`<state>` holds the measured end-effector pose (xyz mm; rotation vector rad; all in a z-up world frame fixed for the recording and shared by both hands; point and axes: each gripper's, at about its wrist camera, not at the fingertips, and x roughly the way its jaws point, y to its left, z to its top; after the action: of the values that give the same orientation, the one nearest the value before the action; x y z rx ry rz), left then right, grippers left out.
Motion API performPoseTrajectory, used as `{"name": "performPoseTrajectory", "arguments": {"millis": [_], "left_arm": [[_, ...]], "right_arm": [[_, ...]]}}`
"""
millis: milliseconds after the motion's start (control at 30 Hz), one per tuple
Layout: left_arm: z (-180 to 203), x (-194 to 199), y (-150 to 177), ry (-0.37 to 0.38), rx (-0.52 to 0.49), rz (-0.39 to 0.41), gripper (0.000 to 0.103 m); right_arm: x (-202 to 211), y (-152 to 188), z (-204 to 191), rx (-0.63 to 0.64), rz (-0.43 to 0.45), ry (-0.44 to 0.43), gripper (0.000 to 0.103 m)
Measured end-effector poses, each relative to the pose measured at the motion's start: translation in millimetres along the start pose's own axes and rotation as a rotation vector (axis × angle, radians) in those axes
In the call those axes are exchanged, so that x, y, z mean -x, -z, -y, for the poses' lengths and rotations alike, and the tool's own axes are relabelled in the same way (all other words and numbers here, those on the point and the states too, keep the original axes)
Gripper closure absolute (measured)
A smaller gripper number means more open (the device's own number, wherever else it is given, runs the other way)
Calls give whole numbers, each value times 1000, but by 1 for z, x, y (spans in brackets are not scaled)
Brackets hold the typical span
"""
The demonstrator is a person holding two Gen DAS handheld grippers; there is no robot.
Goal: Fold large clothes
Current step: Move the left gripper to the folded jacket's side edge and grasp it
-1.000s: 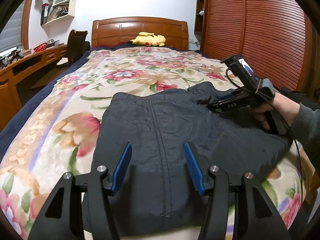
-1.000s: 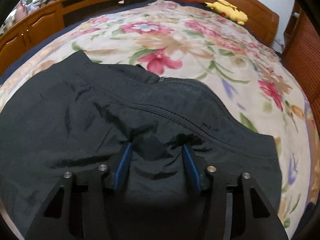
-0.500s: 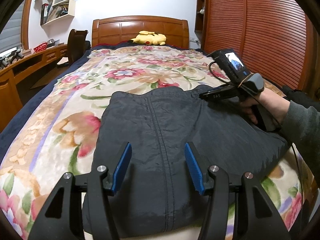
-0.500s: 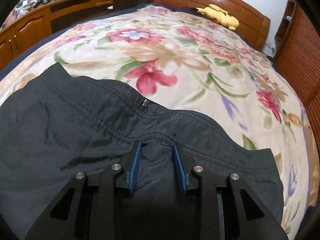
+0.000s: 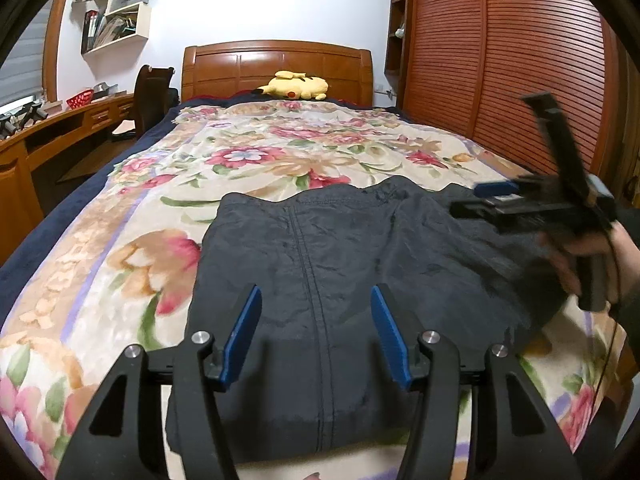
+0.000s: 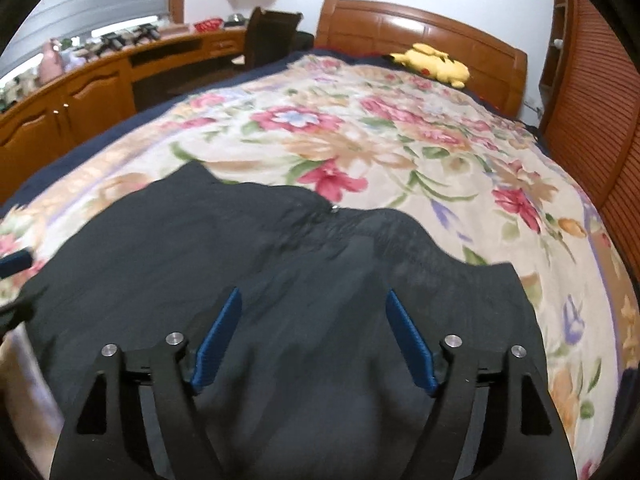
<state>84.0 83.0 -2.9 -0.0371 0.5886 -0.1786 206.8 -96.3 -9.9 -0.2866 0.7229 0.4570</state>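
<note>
A dark folded garment (image 5: 340, 248) with a centre seam lies flat on the floral bedspread (image 5: 280, 148). My left gripper (image 5: 316, 294) hovers over its near edge, jaws apart, with only flat cloth beneath them. In the left wrist view my right gripper (image 5: 520, 204), held by a hand (image 5: 580, 256), is blurred above the garment's right side. In its own view the right gripper (image 6: 313, 295) is raised over the garment (image 6: 240, 248). Its jaws are opening wide and nothing sits between the pads. A small zip pull (image 6: 335, 210) shows at the garment's far edge.
A yellow plush toy (image 5: 294, 86) lies by the wooden headboard (image 5: 276, 64). Slatted wardrobe doors (image 5: 500, 80) run along the right of the bed. A wooden desk (image 5: 60, 132) and a chair (image 5: 152, 96) stand to the left. Open bedspread lies beyond the garment.
The right gripper, pinched narrow on a fold near the garment's far edge half a second ago, has let go, opened wide and lifted back. The left gripper has stayed put.
</note>
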Motion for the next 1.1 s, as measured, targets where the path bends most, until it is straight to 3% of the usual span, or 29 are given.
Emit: {"name": "performPoseTrajectory", "arguments": {"millis": [133, 233, 500, 1100], "left_arm": [[-2, 6, 6, -21, 6, 2, 47], [-2, 7, 11, -20, 1, -9, 47], [-7, 10, 25, -43, -2, -32, 46], [-24, 2, 47, -120, 21, -107, 45]], "right_arm": [[21, 27, -12, -24, 0, -22, 26], [24, 43, -24, -16, 1, 10, 26], [30, 76, -44, -1, -2, 0, 26], [43, 102, -31, -3, 49, 9, 26]]}}
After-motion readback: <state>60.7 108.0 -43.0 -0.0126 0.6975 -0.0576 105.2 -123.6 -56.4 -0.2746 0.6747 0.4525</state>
